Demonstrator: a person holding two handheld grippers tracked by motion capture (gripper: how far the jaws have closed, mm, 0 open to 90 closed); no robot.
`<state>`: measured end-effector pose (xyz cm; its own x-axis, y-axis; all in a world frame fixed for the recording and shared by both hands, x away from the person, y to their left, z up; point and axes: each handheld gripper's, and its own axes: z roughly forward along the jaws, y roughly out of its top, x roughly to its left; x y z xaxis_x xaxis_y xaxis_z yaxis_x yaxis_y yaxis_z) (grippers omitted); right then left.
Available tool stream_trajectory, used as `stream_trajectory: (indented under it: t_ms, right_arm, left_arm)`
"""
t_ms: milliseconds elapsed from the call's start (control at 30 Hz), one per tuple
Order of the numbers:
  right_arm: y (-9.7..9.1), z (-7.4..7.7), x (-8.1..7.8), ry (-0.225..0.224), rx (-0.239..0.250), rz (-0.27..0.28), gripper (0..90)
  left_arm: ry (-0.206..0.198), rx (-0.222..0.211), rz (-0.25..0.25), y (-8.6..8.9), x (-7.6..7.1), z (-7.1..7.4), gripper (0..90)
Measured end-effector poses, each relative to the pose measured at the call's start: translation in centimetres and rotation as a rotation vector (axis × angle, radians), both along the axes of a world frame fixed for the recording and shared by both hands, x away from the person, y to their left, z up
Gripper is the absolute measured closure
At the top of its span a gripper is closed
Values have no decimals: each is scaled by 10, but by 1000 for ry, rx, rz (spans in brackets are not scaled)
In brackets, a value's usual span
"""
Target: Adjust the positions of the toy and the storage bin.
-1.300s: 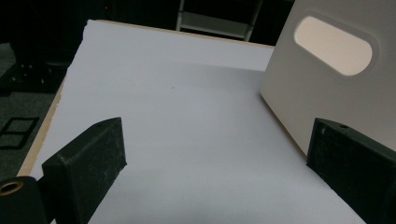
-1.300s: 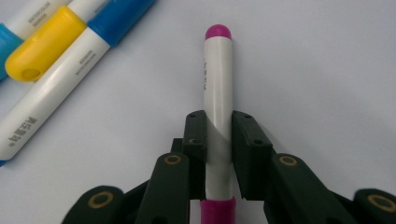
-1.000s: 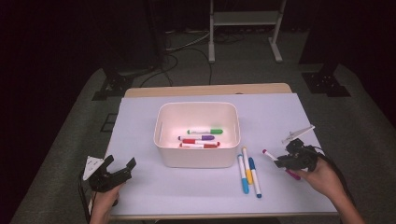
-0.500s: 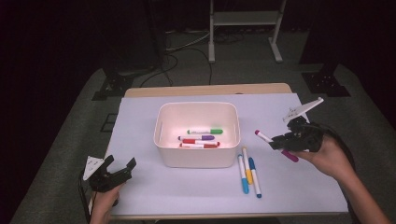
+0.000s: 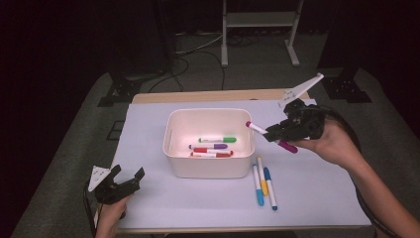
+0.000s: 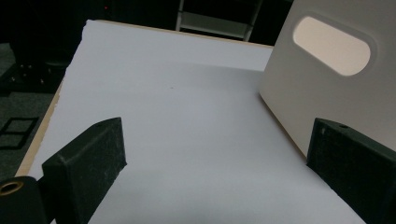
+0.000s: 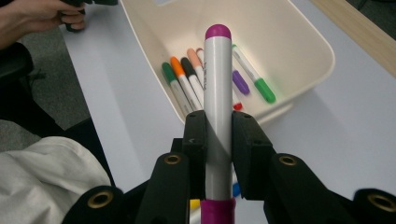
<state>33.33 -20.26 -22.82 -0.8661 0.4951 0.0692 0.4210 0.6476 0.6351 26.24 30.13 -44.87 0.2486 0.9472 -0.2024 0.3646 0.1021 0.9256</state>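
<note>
Right gripper view shows your right gripper fingers clamped mid-barrel on the purple marker, above the bin's right rim; light, stiff, slick plastic. Left gripper fingers wide.

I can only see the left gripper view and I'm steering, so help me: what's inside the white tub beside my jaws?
Observer: Several markers lie in the white tub, among them a green-capped marker and a purple-capped marker.
Operator: Where's the other gripper?
Observer: The right gripper hangs above the tub's right rim, shut on a magenta-capped marker.
Operator: Are any markers lying on the table?
Observer: Yes, three lie side by side to the right of the tub: a light blue marker, a yellow marker and a dark blue marker.
</note>
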Motion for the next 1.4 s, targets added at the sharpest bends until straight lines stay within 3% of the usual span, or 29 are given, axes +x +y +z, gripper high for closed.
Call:
stream_trajectory:
  t_ms: [200,467,1000,1400]
  right_arm:
    - [30,10,9,-7,-13,63,755]
    - [62,7,20,10,-34,118,755]
    - [129,-19,44,68,-91,214,754]
    - [158,-53,57,104,-148,250,754]
  left_arm:
    - [-2,-4,3,1,0,0,32]
    - [-3,-2,-1,1,0,0,32]
    - [-5,-5,-3,2,0,-1,32]
    - [-8,-8,-2,2,0,-1,32]
